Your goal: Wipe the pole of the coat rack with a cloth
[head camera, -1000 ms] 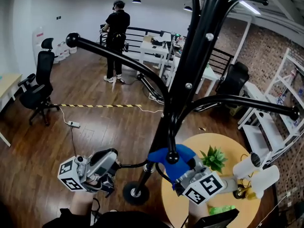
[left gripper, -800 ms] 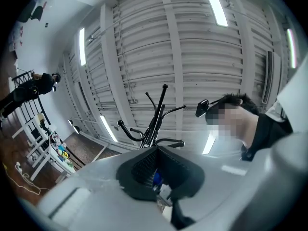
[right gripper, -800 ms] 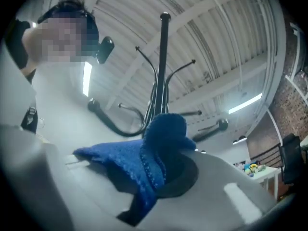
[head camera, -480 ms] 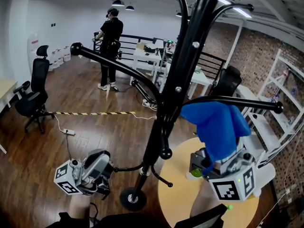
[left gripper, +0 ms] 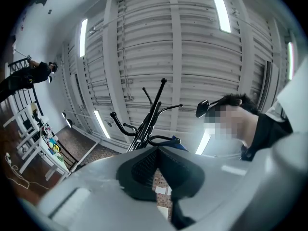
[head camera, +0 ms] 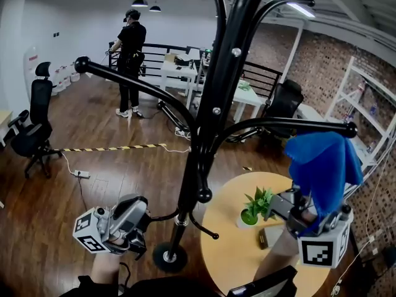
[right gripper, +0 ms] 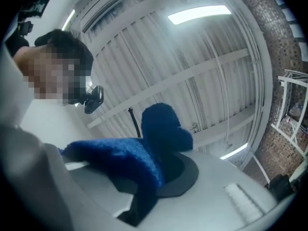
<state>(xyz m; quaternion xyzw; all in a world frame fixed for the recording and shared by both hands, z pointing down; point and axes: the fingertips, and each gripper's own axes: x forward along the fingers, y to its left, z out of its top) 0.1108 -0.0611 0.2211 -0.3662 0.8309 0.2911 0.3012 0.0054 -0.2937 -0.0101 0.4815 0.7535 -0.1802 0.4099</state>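
Your blue cloth point(head camera: 322, 166) hangs bunched from your right gripper point(head camera: 298, 212), whose jaws are clamped on it above the round table point(head camera: 226, 255), apart from the coat rack pole point(head camera: 210, 110). Your left gripper point(left gripper: 156, 154) sits low beside the pole, jaws together and empty.

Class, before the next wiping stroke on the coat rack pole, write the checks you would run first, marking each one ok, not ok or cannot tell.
1. Cloth gripped: ok. The right tool has its jaws shut on the blue cloth.
2. Cloth on the pole: not ok. It hangs to the pole's right, above the round table.
3. Left tool free: ok. Its jaws are together with nothing between them.
4. Cloth clear of the rack's right arm: cannot tell. They overlap in the head view.
5. Potted plant out of the way: probably ok. It sits low on the table.
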